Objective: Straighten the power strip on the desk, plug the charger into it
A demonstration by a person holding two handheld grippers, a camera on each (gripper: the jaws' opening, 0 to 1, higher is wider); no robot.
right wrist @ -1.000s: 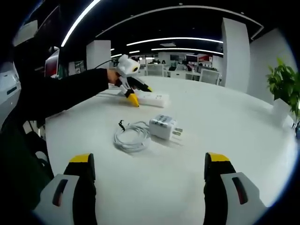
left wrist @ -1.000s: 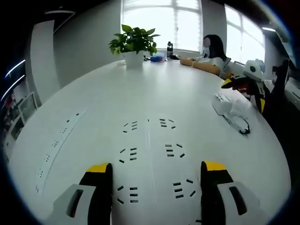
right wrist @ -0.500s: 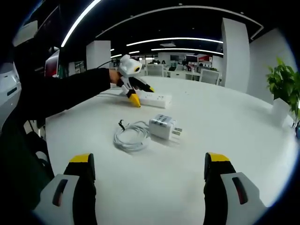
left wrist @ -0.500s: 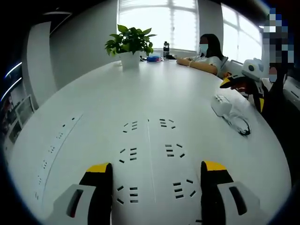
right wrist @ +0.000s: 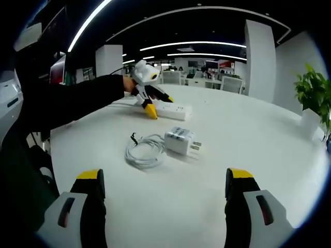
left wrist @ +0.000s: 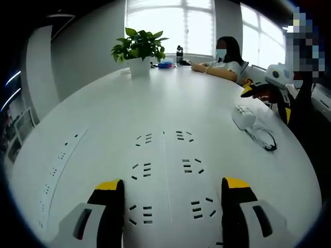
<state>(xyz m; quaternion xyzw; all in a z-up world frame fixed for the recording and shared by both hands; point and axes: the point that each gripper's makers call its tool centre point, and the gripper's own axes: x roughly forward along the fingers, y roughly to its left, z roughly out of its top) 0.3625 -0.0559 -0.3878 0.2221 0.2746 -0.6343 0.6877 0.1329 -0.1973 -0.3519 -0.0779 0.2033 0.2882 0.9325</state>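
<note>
Left tool: in the left gripper view I see my left tool (left wrist: 168, 206) with its two yellow-tipped jaws wide apart, holding nothing. In the right gripper view the same tool (right wrist: 155, 106) is far from me, its jaws around the near end of the power strip; I cannot tell whether they touch it.

Right tool: my right tool (right wrist: 165, 199) has its jaws spread wide and empty, low over the white round surface (right wrist: 258, 139). In the left gripper view it (left wrist: 269, 92) shows at the right edge, behind the charger.

Power strip: the white long plastic power strip (right wrist: 173, 109) lies flat on the surface, lying at a slant across the right gripper view. In the left gripper view it lies under my left tool, and I see its rows of dark socket slots (left wrist: 165, 170) between and ahead of the jaws.

Charger: the white square wall charger (right wrist: 180, 140) with two metal prongs lies on the surface between my right tool and the power strip, apart from both. Its prongs point to the right of the right gripper view.

Cable: a white coiled cable (right wrist: 145, 151) lies just beside the charger, touching its left side.

Surroundings: a green potted plant in a white pot (left wrist: 138, 49) stands at the far side of the surface. A person (left wrist: 225, 57) sits there near a dark bottle (left wrist: 179, 53).
</note>
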